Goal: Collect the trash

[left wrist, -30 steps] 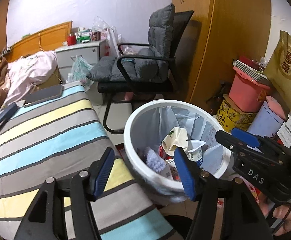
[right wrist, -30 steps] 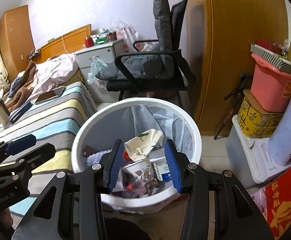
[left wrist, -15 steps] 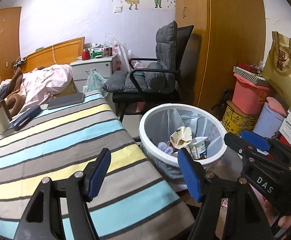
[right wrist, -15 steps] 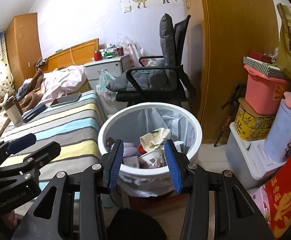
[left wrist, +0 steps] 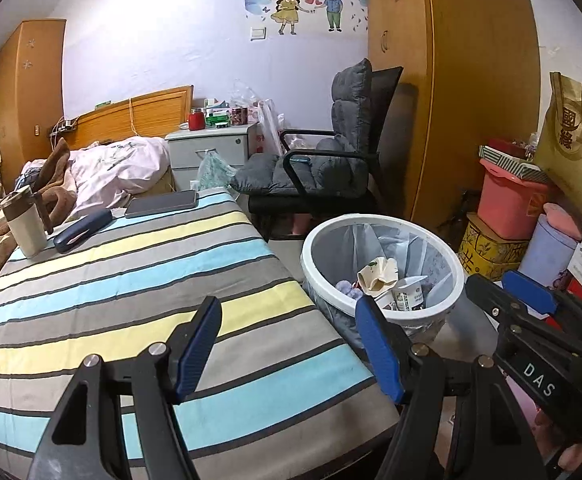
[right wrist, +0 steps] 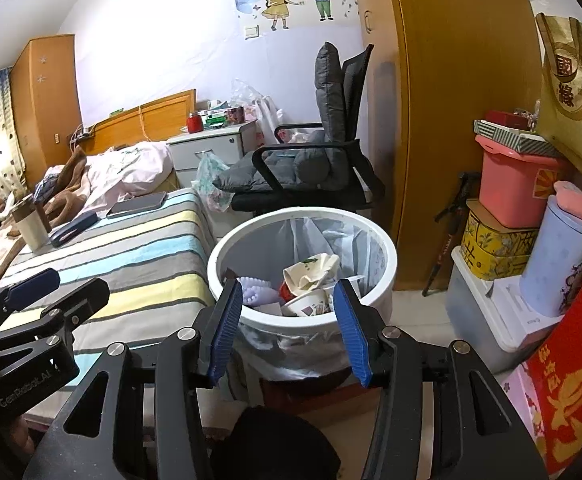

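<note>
The left gripper (left wrist: 287, 344) hangs over the near end of the striped table (left wrist: 123, 280) with its blue pads wide apart and nothing between them. The right gripper (right wrist: 287, 328) is beside it, its jaws opening and empty, pointing down toward the white bin (right wrist: 387, 264) just ahead. The bin stands on the floor against the table's right edge, lined with a clear bag. The trash lies inside it: a crumpled paper wrapper (right wrist: 311, 270) on top, a paper cup (right wrist: 309, 306) under it, a small white carton (left wrist: 407, 294) and something pale purple (right wrist: 255, 290) at the left side. Farther along the table stand a tumbler (left wrist: 25, 224), a dark blue case (left wrist: 81, 230) and a phone (left wrist: 161, 203). Behind the bin is a grey padded chair (left wrist: 331, 160), and to the right a stack of boxes with a pink tub (right wrist: 519, 184) on top.
</note>
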Demonstrator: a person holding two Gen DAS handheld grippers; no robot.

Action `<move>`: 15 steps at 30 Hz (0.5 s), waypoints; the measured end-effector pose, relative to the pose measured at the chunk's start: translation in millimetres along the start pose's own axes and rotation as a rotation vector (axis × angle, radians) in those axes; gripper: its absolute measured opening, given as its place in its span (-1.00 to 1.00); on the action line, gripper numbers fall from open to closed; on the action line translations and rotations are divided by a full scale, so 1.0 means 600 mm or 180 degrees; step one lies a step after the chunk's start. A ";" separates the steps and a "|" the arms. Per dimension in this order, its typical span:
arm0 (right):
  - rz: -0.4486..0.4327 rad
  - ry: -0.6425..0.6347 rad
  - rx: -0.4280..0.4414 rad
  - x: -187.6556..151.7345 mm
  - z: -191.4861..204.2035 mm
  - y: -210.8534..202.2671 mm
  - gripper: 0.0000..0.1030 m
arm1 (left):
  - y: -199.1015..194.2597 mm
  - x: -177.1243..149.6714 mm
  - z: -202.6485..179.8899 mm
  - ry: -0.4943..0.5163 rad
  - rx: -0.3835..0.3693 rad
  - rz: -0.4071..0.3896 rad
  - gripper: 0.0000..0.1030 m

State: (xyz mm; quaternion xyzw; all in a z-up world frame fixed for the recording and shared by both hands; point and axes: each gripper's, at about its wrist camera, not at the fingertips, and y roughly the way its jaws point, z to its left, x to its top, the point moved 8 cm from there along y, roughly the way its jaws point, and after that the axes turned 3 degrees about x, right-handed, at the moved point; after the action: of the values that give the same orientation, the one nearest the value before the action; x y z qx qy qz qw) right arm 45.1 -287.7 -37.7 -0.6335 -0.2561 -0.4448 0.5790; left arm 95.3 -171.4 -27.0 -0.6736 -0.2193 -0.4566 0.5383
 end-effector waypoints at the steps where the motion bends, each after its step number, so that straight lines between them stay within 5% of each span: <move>1: 0.0005 -0.0002 0.0001 -0.001 0.002 -0.001 -0.03 | -0.001 0.000 0.000 -0.0002 0.0007 -0.0007 0.39; 15: -0.0038 0.0011 -0.0017 -0.002 0.009 -0.012 -0.03 | -0.012 -0.001 -0.006 0.0004 0.0045 -0.0052 0.40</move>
State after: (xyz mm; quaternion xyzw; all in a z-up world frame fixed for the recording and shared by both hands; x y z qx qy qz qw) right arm 40.0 -281.0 -34.8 -0.6328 -0.2577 -0.4500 0.5750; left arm 88.2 -172.1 -23.6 -0.6676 -0.2277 -0.4599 0.5394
